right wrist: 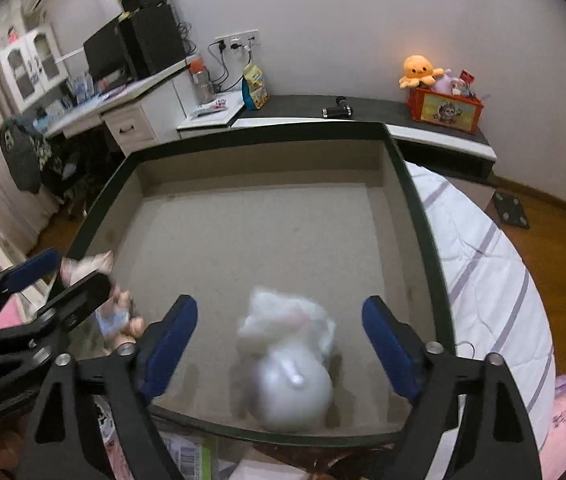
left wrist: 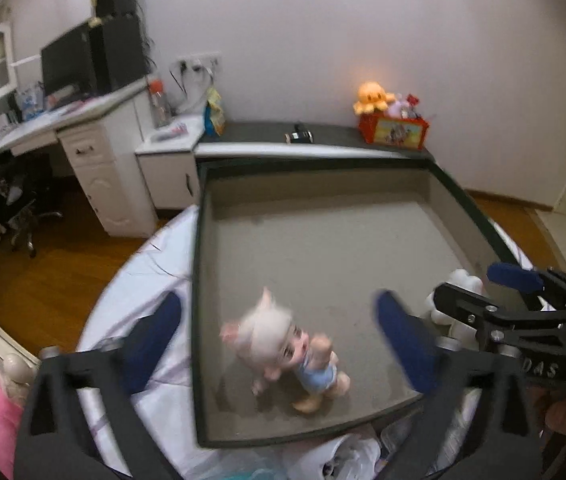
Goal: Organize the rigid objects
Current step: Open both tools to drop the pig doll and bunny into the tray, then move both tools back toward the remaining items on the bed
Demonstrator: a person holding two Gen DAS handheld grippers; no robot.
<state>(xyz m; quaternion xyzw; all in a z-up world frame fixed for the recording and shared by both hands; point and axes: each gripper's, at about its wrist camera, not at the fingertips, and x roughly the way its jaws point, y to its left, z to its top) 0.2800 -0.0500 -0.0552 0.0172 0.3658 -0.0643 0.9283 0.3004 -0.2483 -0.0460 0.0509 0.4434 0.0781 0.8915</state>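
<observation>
A small doll with white hair and a blue outfit lies in the near part of a shallow grey tray with a dark rim, blurred. My left gripper is open above it, fingers wide on either side. A white figurine lies in the near part of the same tray, blurred. My right gripper is open around and above it, holding nothing. The right gripper also shows in the left wrist view, with the white figurine partly hidden behind it. The doll shows partly behind the left gripper.
The tray rests on a bed with a white striped quilt. Bags and packaging lie at the tray's near edge. A dark bench behind holds a red toy box. A white desk stands at left.
</observation>
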